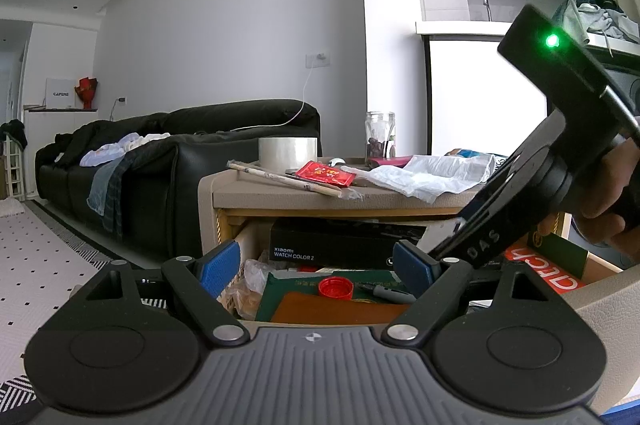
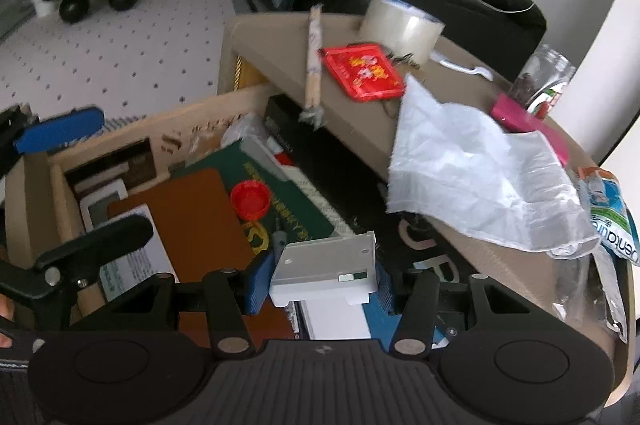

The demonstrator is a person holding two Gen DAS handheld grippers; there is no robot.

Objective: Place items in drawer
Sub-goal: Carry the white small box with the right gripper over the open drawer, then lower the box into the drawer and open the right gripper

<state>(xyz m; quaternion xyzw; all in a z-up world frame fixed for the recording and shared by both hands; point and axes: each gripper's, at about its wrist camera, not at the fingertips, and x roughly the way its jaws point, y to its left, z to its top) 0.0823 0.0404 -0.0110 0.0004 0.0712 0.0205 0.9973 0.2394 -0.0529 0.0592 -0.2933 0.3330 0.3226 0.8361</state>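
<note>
Crammed drawer; overhanging tabletop above its rear half.

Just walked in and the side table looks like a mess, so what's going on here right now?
A person with a gripper in each hand is loading the open drawer under the tabletop. The right gripper holds a small white box between its blue fingers, above the drawer's contents. The left gripper is open and empty at the drawer's front. A tape roll and red packet sit on top.
</note>
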